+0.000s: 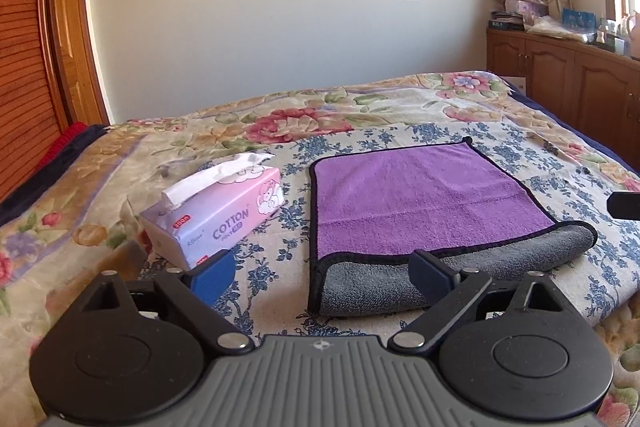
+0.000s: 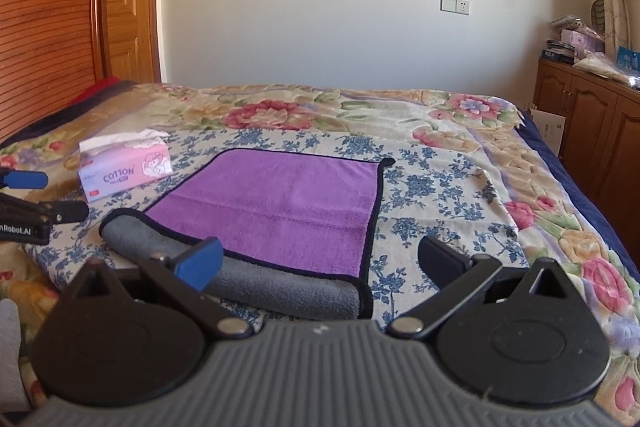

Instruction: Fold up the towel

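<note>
1. Both grippers, left gripper [image 1: 320, 275] and right gripper [image 2: 320, 263], hang spread wide, grasping nothing.
2. Purple towel [image 1: 420, 199] lies on the bedspread [image 1: 120, 163], near edge rolled under.
3. Best pinch both near corners evenly, I'd say.

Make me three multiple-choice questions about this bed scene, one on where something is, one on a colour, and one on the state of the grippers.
1. Where is the tissue box relative to the towel?
A. On top of it
B. Beside it on the bed, apart from it
C. On the cabinet

2. What colour is the towel's upper face?
A. Purple
B. Green
C. White

3. How do the fingers of the left gripper and right gripper stand?
A. Both shut on the towel
B. One open, one shut
C. Both open, holding nothing

Answers:
1. B: bedspread shows between box and towel.
2. A: the flat face is purple, with the near edge turned over showing grey.
3. C: each pair is spread wide, with nothing between.
</note>
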A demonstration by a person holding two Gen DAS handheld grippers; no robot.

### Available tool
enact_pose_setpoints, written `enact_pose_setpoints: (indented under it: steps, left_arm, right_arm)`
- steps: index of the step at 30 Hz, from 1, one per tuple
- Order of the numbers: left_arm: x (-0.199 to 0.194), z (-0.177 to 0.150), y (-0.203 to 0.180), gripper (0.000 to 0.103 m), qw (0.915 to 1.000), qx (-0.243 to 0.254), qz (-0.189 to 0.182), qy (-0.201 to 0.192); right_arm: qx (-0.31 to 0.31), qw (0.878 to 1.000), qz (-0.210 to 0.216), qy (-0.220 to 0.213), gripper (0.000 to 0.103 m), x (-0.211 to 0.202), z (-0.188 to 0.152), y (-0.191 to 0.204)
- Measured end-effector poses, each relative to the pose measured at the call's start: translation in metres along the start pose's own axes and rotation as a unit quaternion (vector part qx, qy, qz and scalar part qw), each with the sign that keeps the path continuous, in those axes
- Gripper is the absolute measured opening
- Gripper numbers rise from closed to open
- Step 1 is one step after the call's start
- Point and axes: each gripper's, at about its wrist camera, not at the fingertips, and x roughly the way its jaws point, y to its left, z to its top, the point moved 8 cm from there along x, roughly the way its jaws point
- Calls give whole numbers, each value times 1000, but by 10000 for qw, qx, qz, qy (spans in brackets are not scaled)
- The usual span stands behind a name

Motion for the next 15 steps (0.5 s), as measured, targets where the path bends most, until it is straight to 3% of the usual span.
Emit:
enact_pose_setpoints:
  steps: [9,15]
  left_arm:
    - [22,1,4,84,9999,-33,-112,94]
    - [37,-1,6,70,9996,-18,-187,192]
  right_arm:
    - [1,9999,58,135,103,18,-1,-2]
    - [7,9996,103,258,103,30,-4,-3]
